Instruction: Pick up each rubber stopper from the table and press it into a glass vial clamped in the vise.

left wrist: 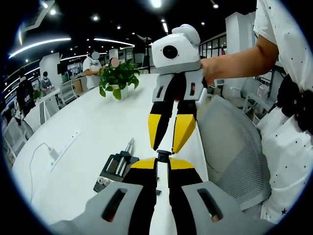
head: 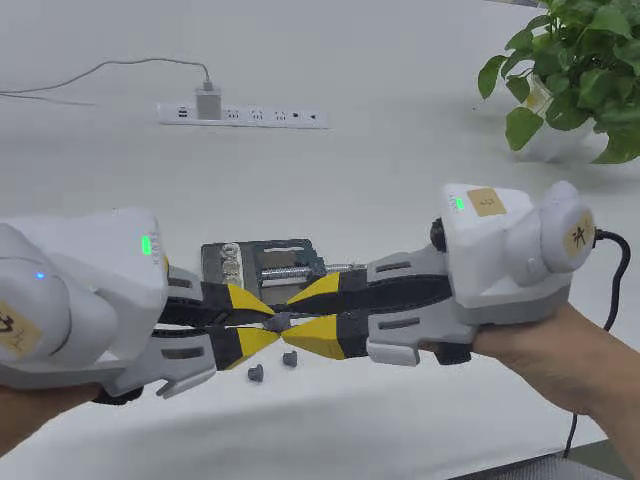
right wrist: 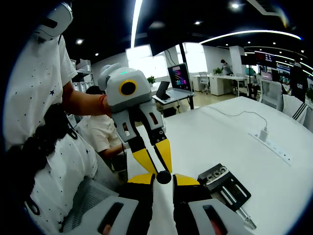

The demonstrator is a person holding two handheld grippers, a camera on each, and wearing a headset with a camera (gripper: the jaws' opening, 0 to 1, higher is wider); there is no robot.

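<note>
Two grippers are meeting tip to tip above the table point(head: 400, 150). The left gripper point(head: 268, 323) and the right gripper point(head: 292, 320) are each drawing their jaws nearly together, both pinching one dark rubber stopper point(head: 280, 322) from opposite sides. Two loose stoppers point(head: 256, 373) are lying on the table just below the tips. The vise point(head: 265, 262) is sitting right behind, clamping glass vials point(head: 231, 262) at its left end.

The head view is bright and even, the white table point(head: 400, 70) nearly washed out, with soft shadows under the stoppers point(head: 256, 373) at lower centre. Both gripper views bend strongly toward the edges, and ceiling lights point(left wrist: 39, 44) glare at the top.
</note>
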